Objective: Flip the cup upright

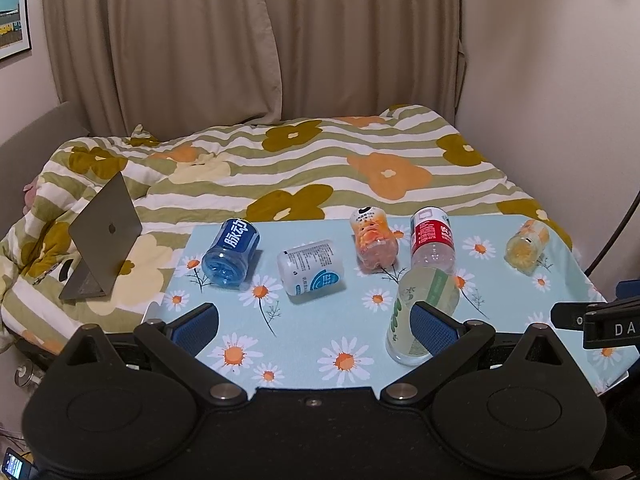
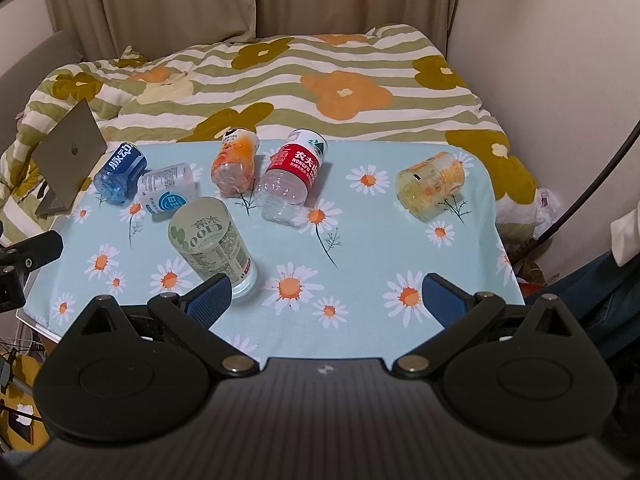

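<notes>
Jaws wide apart, both — left gripper (image 1: 314,318) empty | right gripper (image 2: 326,294) empty, green-label cup (image 2: 210,240) beside it

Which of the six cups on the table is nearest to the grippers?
The green-labelled cup, lying nearest the front edge; the other five lie in a row farther back.

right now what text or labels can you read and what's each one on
"脉动": blue cup
"农夫山" and "NONGFU S": red cup
"C100", inverted: green cup
"DA", cut off: right gripper's body, in the left wrist view
Apple logo: laptop
White cup print: too small to read
</notes>
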{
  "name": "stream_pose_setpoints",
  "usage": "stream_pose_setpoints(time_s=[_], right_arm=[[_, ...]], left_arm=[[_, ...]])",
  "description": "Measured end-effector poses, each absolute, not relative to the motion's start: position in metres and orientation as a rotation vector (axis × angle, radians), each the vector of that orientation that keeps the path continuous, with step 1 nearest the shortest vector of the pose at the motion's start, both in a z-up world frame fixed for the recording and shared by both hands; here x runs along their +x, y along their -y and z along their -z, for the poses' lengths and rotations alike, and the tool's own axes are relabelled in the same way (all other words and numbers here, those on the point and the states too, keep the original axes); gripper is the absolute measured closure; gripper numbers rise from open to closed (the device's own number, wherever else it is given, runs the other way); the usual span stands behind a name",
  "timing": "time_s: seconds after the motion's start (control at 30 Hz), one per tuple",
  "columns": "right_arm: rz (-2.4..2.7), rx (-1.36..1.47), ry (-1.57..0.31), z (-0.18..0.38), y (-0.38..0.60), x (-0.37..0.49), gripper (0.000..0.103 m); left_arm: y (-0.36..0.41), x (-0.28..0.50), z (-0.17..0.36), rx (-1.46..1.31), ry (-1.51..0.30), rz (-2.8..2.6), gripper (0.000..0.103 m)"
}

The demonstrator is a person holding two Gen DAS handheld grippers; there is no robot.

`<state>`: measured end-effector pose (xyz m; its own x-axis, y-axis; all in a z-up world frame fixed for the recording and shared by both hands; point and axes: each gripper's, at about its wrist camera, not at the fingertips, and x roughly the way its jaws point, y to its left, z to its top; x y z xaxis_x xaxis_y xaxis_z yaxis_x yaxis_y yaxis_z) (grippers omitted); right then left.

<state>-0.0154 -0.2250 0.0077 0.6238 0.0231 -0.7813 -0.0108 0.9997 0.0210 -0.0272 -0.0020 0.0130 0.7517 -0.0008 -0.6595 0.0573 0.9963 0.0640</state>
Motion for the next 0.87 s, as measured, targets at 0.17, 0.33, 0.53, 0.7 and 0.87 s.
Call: stream_pose_setpoints(time_s=[0.17, 0.33, 0.53, 0.7, 0.87], right_arm=[[-0.015, 0.017, -0.898, -0.0063, 0.2242, -0.0144, 0.000], [-0.015, 0.019, -0.898, -0.0058, 0.2246, -0.0146, 0.000], [-0.016, 0.017, -0.896, -0.0058, 0.2253, -0.0147, 0.000], [-0.017, 0.020, -0.899, -0.0054, 0.2258, -0.0148, 0.000], [-0.021, 0.015, -0.898, -0.0052, 0.2265, -0.0153, 0.000]], left_arm=[[0.0016, -0.0274, -0.0119, 0.091, -0.719, 0.031, 0.000], [0.0023, -0.0267, -0.0122, 0.091, -0.711, 0.021, 0.000], [0.0010, -0.0262, -0.0120, 0.072, -0.712, 0.024, 0.000], [-0.0003, -0.0264, -0.0113, 0.065, -0.717, 0.009, 0.000], [0.0013, -0.0287, -0.0119, 0.062, -0.707, 0.006, 0.000]])
